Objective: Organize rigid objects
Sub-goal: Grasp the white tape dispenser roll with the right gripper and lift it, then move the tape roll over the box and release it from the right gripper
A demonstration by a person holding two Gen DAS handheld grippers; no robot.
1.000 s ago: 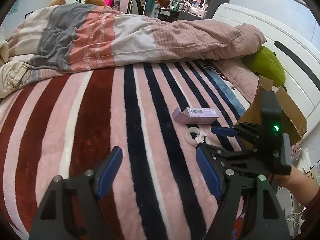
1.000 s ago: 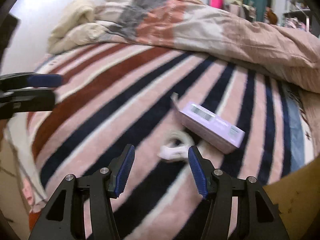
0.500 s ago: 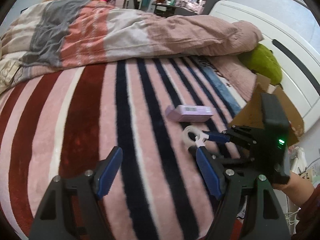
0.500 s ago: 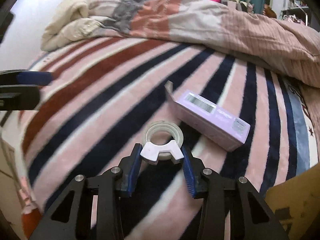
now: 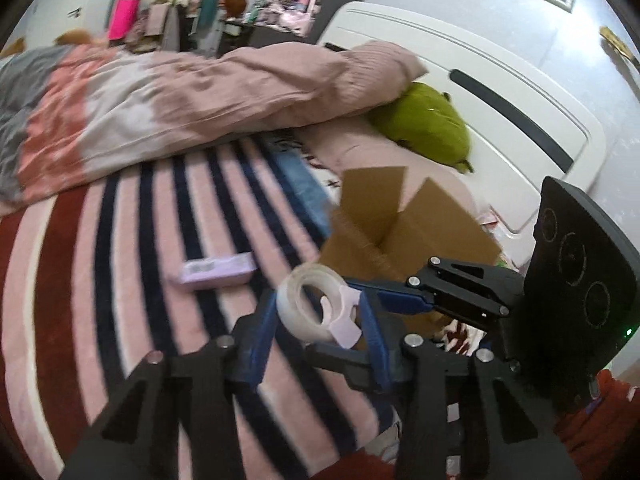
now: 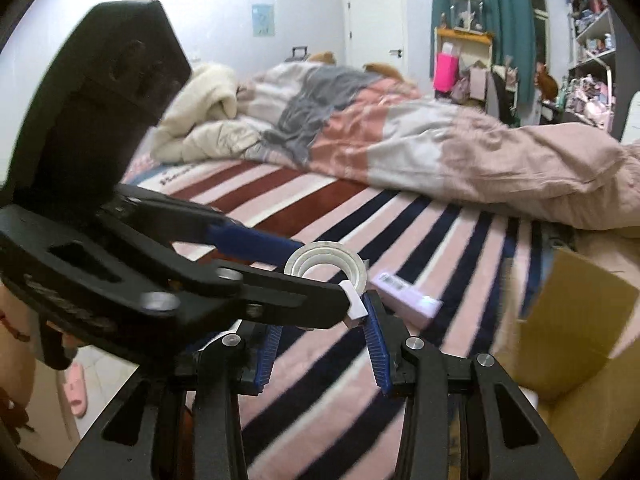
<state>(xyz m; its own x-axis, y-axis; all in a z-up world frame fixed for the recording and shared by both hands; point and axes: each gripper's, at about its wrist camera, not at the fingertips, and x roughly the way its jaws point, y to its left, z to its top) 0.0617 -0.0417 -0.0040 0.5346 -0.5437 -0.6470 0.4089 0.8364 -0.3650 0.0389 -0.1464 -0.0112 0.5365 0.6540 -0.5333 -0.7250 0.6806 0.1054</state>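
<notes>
Two grippers met over the striped bedspread (image 5: pixel 120 280), with the tape roll (image 5: pixel 310 306) lifted clear of it between them. Right gripper (image 5: pixel 368 312) had its fingers clenched on the roll's white dispenser tab; in the right wrist view the tab (image 6: pixel 354 300) sat at the tips of those fingers. Left gripper (image 5: pixel 320 340) had its fingers either side of the roll, close to it; contact could not be told, so whether it gripped is unclear. Cardboard box (image 5: pixel 400 224) stood open just beyond the roll, flaps up. Purple carton (image 5: pixel 216 270) lay on the bedspread, left of the box and apart from it.

Judgement: a handover or a carry toward the box was in progress.

Risks:
- Hold was only on the small tab, so the roll could pivot or slip out.
- If one gripper let go before the other had closed, the roll would drop to the bedspread and might roll off.
- An upright flap could catch the roll on entry.
</notes>
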